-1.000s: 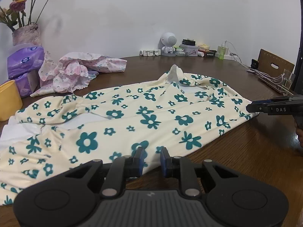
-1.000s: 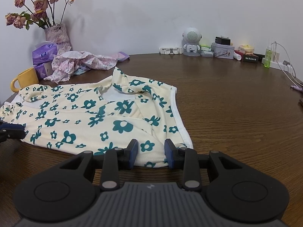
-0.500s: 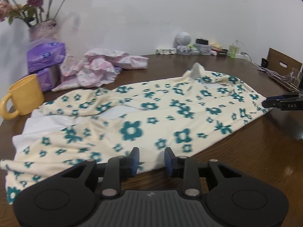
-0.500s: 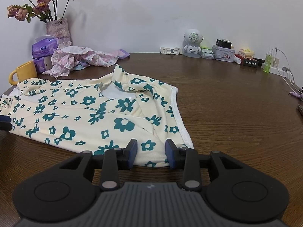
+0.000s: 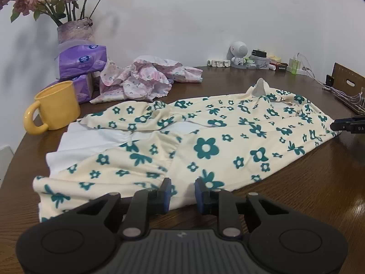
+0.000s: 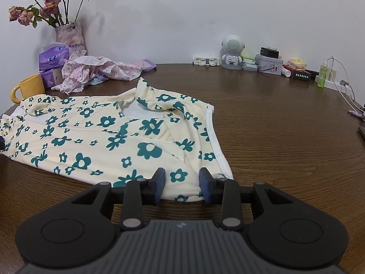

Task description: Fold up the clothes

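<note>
A cream garment with teal flowers (image 5: 205, 137) lies spread flat on the brown wooden table (image 5: 308, 194), white lining showing at its left end. My left gripper (image 5: 182, 191) sits low at the garment's near edge; its jaws are closing, with the cloth's hem between the blue pads and a gap still showing. My right gripper (image 6: 182, 183) straddles the near hem at the garment's other end (image 6: 141, 150), jaws apart, cloth lying between them unpinched. The left wrist view shows that gripper's dark tip (image 5: 335, 125) at the garment's right corner.
A yellow mug (image 5: 57, 109) stands just beyond the garment's left end, with purple tissue packs (image 5: 82, 61), a vase of dried roses (image 5: 75, 32) and a crumpled pink floral cloth (image 5: 141, 80) behind. Along the back wall are a white robot figure (image 6: 231, 50), boxes and cables (image 6: 337, 75).
My left gripper has slid leftward along the garment's near edge, bringing the yellow mug into view; its jaws widened a little, then narrowed again. The right gripper and the garment stayed put.
</note>
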### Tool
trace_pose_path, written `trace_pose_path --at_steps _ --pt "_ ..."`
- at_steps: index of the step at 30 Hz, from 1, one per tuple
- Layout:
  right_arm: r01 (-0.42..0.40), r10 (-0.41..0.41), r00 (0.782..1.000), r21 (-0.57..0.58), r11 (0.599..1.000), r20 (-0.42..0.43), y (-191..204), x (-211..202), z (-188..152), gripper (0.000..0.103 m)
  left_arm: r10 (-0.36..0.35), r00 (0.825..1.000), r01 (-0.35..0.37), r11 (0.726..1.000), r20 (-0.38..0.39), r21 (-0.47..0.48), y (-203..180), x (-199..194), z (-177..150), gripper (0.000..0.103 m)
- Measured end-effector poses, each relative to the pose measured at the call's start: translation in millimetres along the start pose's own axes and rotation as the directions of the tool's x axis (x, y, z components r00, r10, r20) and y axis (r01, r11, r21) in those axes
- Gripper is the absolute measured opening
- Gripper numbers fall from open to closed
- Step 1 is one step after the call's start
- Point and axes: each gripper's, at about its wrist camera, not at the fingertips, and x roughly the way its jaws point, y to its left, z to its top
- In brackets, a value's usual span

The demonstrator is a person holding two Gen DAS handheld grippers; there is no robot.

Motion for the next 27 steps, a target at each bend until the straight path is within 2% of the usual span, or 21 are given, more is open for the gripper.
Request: trace_pose_path --at_steps 6,9,17,27 --pt "-0.001 0.001 1.000 0.001 1.000 0.000 -0.3 -0.1 -0.1 0.033 0.008 1.000 -0.008 1.000 0.018 0.002 8.4 -7.5 -2.6 0.018" --pt "-0.001 0.001 1.000 0.001 1.000 0.000 -0.3 -0.1 -0.1 0.033 0.037 0.999 -0.037 0.999 0.024 0.008 14.6 -11.3 -5.0 0.018" --pt "0.005 -0.005 1.000 0.000 1.000 -0.001 1.0 0.5 0.3 0.034 0.056 0.998 -0.056 0.998 0.035 -0.028 35.3 -18.8 -11.6 0.018" --pt "0.012 -0.012 1.000 -0.004 1.000 -0.002 2.5 1.1 0.3 0.035 0.117 0.993 -0.115 0.990 0.022 -0.086 67.4 -32.8 -25.0 0.018"
